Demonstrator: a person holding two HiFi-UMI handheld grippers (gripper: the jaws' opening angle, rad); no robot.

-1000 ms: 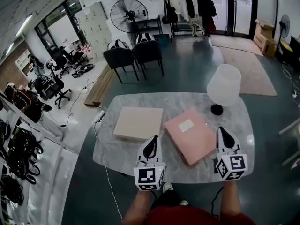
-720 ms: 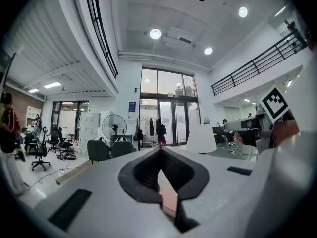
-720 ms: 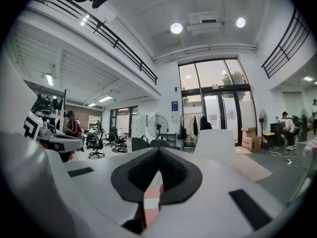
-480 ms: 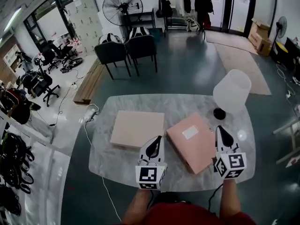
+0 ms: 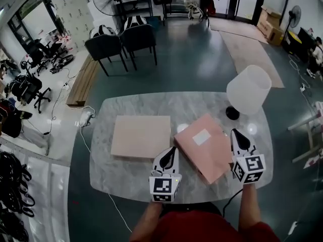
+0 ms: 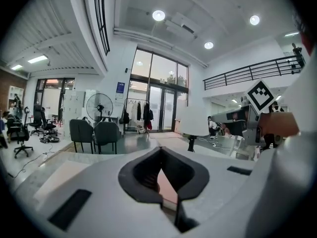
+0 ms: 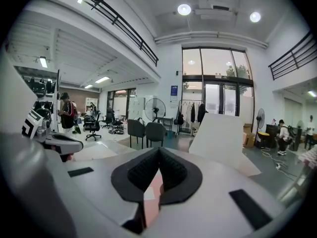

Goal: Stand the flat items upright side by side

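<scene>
Two flat boxes lie on the marble table (image 5: 101, 160): a beige one (image 5: 141, 136) at the left and a pink one (image 5: 207, 146) with a white label at the right. My left gripper (image 5: 173, 149) is shut and empty, its tip at the pink box's near-left edge. My right gripper (image 5: 235, 133) is also shut and empty, just off the pink box's right edge. In the left gripper view the jaws (image 6: 159, 148) meet, with pink showing below them. The right gripper view shows its jaws (image 7: 158, 148) closed above the pink box (image 7: 151, 190).
A white-shaded lamp (image 5: 248, 89) on a black foot stands at the table's far right corner, close to my right gripper. Two dark chairs (image 5: 121, 42) stand beyond the table. A cable (image 5: 88, 120) runs off the table's left side.
Both grippers have come forward and lower over the table, closing in on either side of the pink box. The boxes lie as before.
</scene>
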